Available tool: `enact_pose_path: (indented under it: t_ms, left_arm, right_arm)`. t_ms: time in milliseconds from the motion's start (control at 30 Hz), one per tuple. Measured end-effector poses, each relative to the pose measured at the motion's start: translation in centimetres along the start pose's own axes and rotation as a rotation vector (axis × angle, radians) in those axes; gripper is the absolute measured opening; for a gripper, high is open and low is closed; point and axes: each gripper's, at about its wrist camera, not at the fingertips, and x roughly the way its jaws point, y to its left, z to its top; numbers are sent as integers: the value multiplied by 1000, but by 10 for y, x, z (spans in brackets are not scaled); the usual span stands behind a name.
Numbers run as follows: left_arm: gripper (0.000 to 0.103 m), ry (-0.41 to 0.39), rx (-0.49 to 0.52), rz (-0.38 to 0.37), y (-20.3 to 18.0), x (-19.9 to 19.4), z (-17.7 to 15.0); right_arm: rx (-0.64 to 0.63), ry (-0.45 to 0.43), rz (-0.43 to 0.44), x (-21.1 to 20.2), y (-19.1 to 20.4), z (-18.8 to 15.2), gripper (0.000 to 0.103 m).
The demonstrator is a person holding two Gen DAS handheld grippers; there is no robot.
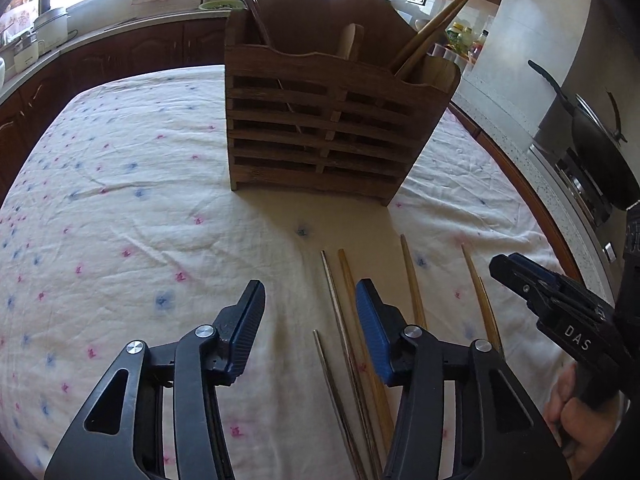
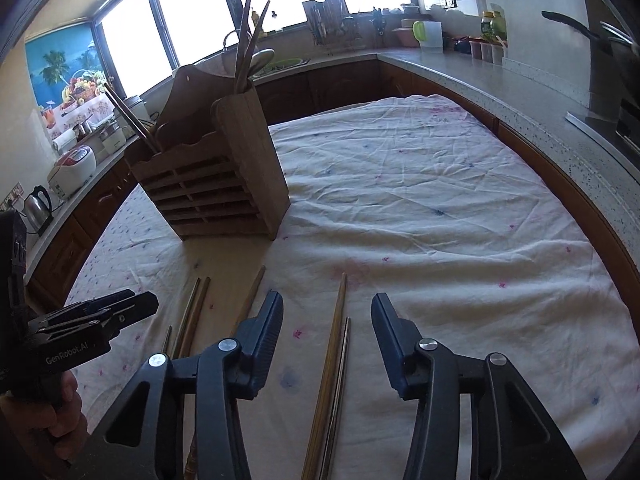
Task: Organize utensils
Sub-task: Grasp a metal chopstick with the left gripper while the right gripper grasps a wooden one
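Your left gripper (image 1: 310,312): black angular linkage arms with triangular cut-outs, round silver pivot screws at each joint, and ribbed fingers (image 1: 370,316) faced in dark blue. Its housing, seen from the right wrist camera, carries white "GenRobot.AI" lettering. Your right gripper (image 2: 327,328): the same black frame, silver screws and ribbed dark pads; its body in the left wrist view bears white letters "DAS". Each unit sits on a black pistol-style handle in your hand (image 1: 576,412).

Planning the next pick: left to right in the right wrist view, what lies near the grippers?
left gripper, chopstick pair, single wooden chopstick, second pair lying between the open fingers of the right gripper.
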Motion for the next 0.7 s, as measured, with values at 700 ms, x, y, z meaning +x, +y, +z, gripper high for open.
enact_pose_path:
  t_ms: [700]
  left_arm:
    - [6, 47, 123, 57, -16, 34, 9]
  right_arm:
    - [-40, 94, -64, 46, 3, 10, 6]
